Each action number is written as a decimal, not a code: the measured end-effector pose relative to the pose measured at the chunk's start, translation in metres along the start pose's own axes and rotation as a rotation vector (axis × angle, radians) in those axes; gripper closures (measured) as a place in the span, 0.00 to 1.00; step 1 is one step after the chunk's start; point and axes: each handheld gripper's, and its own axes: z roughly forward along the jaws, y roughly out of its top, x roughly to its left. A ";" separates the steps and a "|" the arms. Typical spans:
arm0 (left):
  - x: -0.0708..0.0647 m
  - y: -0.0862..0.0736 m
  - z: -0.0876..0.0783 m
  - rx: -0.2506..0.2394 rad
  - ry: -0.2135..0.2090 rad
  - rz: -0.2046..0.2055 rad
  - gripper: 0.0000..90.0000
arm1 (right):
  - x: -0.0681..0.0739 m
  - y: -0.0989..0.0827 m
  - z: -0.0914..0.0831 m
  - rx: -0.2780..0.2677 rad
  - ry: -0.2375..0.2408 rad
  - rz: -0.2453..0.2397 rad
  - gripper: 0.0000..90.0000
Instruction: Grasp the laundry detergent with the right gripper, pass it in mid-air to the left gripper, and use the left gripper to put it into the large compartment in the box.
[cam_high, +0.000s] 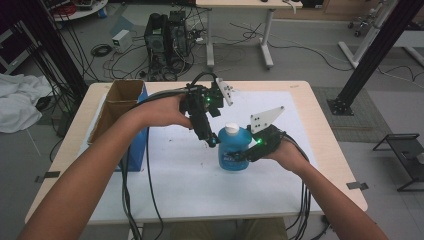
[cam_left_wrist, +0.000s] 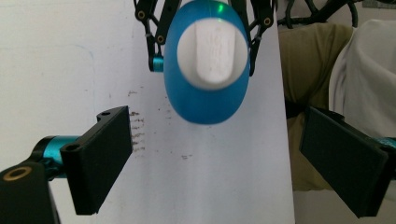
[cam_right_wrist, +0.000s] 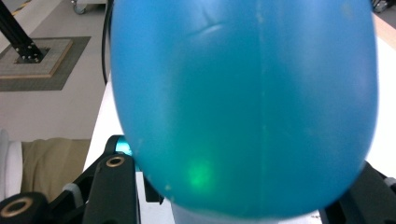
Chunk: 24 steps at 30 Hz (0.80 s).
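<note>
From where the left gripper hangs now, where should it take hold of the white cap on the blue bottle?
Grip the white cap across its two long flat sides, coming straight down from above. The cap is a narrow oblong tab atop the upright blue bottle, so its short width probably fits between the open left gripper. The right gripper already clamps the bottle's body, which should keep it steady.

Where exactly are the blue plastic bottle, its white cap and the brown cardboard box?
Blue plastic bottle (cam_high: 232, 155): high view, on its labelled body.
White cap (cam_left_wrist: 214, 50): left gripper view, on the cap's ridged top.
Brown cardboard box (cam_high: 111, 114): high view, on its open top edge.
</note>
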 end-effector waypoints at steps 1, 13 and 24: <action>0.000 0.001 0.000 0.001 -0.001 0.004 0.11 | 0.000 0.002 0.001 0.010 0.000 -0.007 0.49; 0.003 0.014 0.016 0.053 -0.032 0.005 0.11 | -0.004 0.011 0.006 0.025 0.001 -0.061 0.49; 0.007 0.015 0.034 0.059 -0.048 0.003 0.11 | -0.004 0.015 0.009 0.044 0.028 -0.044 0.49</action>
